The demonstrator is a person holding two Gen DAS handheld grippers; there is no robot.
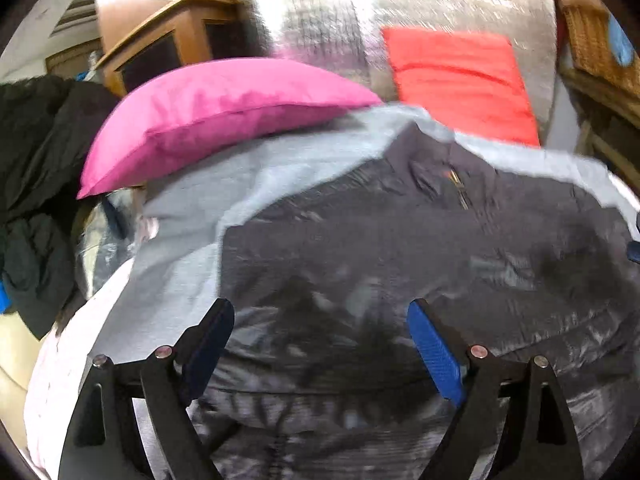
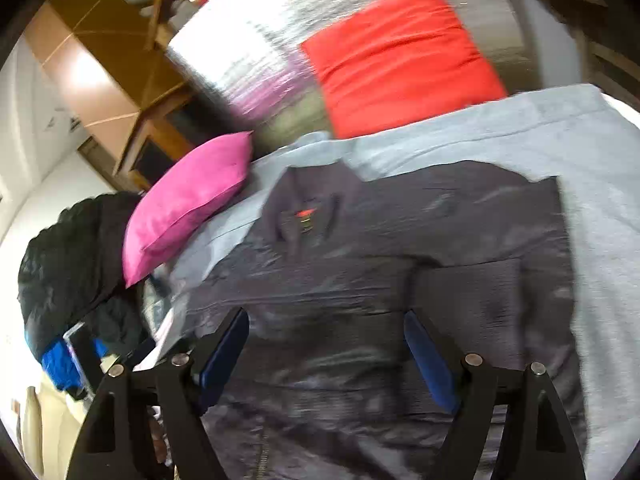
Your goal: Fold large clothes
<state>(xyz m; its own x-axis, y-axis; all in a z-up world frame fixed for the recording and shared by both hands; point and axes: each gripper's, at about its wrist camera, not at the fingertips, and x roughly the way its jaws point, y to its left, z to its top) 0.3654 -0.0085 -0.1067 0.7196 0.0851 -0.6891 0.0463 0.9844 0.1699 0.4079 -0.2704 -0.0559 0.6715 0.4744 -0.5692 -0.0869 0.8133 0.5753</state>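
A dark grey padded jacket (image 1: 400,240) lies spread on a pale blue sheet (image 1: 192,216), its collar and zip toward the far cushions. My left gripper (image 1: 320,312) hovers over the jacket's near part, jaws wide apart, with nothing between the blue pads. In the right wrist view the same jacket (image 2: 400,240) lies flat, collar with a small red label at the far left. My right gripper (image 2: 326,320) also stands open above the jacket's lower part, pads clear of the fabric. Both views are blurred.
A pink cushion (image 1: 224,116) rests at the sheet's far left, a red cushion (image 1: 460,80) leans on the grey sofa back (image 1: 440,0). A heap of dark clothes (image 1: 36,184) lies at the left. A wooden cabinet (image 1: 160,40) stands behind, wicker shelves (image 1: 600,48) at the right.
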